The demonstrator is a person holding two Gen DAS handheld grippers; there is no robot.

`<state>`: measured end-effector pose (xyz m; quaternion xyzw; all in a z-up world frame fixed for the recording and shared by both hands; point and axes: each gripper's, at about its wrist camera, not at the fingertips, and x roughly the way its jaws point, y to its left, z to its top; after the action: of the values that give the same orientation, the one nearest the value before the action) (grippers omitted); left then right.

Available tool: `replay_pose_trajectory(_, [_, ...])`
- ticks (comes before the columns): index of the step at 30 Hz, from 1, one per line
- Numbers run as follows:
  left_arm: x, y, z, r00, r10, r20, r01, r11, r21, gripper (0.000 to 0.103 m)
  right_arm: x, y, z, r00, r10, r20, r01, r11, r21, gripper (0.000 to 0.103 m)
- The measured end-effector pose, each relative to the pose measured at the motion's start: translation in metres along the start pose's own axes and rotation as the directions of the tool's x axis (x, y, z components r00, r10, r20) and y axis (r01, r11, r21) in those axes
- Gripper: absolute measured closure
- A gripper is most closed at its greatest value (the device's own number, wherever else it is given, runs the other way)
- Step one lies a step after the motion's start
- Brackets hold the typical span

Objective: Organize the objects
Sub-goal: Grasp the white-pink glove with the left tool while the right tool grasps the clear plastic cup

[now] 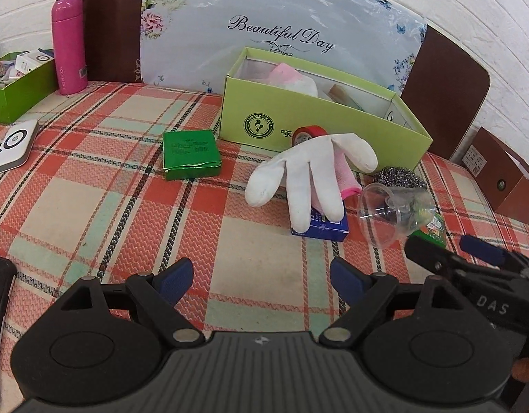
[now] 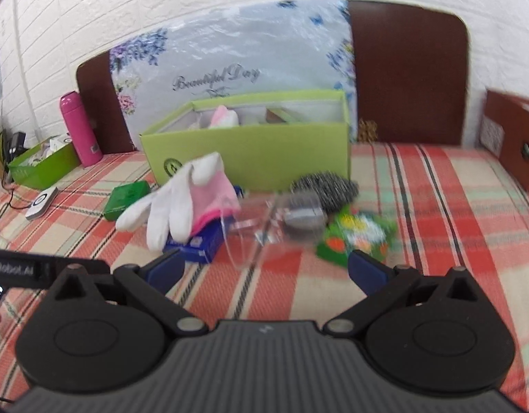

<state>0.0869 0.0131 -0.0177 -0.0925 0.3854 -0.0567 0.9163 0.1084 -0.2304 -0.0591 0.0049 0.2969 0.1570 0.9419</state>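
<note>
Left gripper [image 1: 261, 277]: jaws standing wide, holding nothing, hovering over the plaid tablecloth [image 1: 92, 199]. Ahead-left, green packet [image 1: 190, 154] lying flat. Straight ahead, white glove [image 1: 309, 175] draping over a blue box [image 1: 328, 227], before the lime box [image 1: 299, 117]. Ahead-right, clear plastic cup [image 1: 392, 210] lying tipped. Right gripper [image 2: 264, 270]: jaws wide, empty, just short of the cup.

Bright even light, fisheye-bent edges, right view motion-blurred
</note>
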Motion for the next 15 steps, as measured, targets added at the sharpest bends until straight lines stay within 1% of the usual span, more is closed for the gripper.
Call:
replay_pose_trajectory(3, [-0.001,0.003,0.004,1.000,-0.026,0.010,0.026,1.000,-0.015,0.014,0.021,0.005,0.013,1.000,0.010,0.014,-0.009,0.998,-0.059,0.000])
replay_pose_trajectory(5, [-0.001,0.002,0.008,0.999,-0.039,0.017,0.039,0.999,-0.011,0.014,0.034,0.006,0.019,1.000,-0.013,0.019,0.014,0.995,-0.095,0.000])
replay_pose_trajectory(8, [0.004,-0.002,0.019,0.997,-0.052,0.054,0.051,0.999,0.009,0.014,0.053,0.004,0.021,0.999,-0.042,-0.002,0.041,0.989,-0.144,0.000])
replay_pose_trajectory(10, [0.013,-0.006,0.029,0.995,-0.060,0.083,0.058,0.998,0.025,0.014,0.057,-0.001,0.019,0.999,-0.042,-0.023,0.038,0.990,-0.138,0.000])
replay_pose_trajectory(11, [0.019,-0.009,0.034,0.994,-0.066,0.090,0.063,0.998,0.031,0.014,0.056,-0.004,0.017,0.999,-0.028,-0.029,0.024,0.992,-0.122,0.002])
replay_pose_trajectory(12, [0.027,-0.011,0.041,0.993,-0.070,0.092,0.067,0.997,0.036,0.014,0.052,-0.007,0.015,1.000,-0.011,-0.023,0.009,0.996,-0.094,0.015])
replay_pose_trajectory(13, [0.036,-0.013,0.046,0.994,-0.069,0.088,0.066,0.997,0.039,0.014,0.048,-0.010,0.013,1.000,0.009,-0.021,-0.010,0.998,-0.062,0.023])
replay_pose_trajectory(15, [0.055,-0.018,0.056,0.995,-0.071,0.063,0.068,0.997,0.044,0.014,0.040,-0.014,0.009,0.999,0.033,-0.026,-0.034,0.999,-0.028,0.023])
